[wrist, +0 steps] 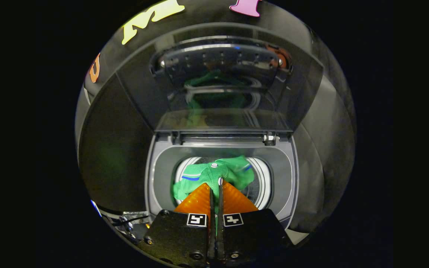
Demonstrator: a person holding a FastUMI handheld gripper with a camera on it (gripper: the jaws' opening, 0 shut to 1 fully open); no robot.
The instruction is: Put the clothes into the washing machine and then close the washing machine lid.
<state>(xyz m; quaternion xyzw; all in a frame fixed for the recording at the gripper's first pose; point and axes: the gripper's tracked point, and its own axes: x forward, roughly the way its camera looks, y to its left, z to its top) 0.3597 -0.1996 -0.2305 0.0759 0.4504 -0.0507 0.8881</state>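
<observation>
Black booth cloth all round, and the washing machine (289, 175) sits dead ahead with its lid (222, 85) tipped up at the back edge. Green garment (233, 171) hangs over the drum mouth, bunched crosswise from the left rim to the right, pinched between the nearly closed orange fingers (199, 201) of the gripper (216, 186). Straight down is the way in, I reckon.

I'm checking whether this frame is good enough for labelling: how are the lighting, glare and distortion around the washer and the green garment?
Gripper view: strong fisheye bending, so the washing machine rim and raised lid curve; the glossy lid carries a faint green reflection; surroundings are dark, while the drum opening is well lit; the green garment and the claw, shut on it, look sharp.
</observation>
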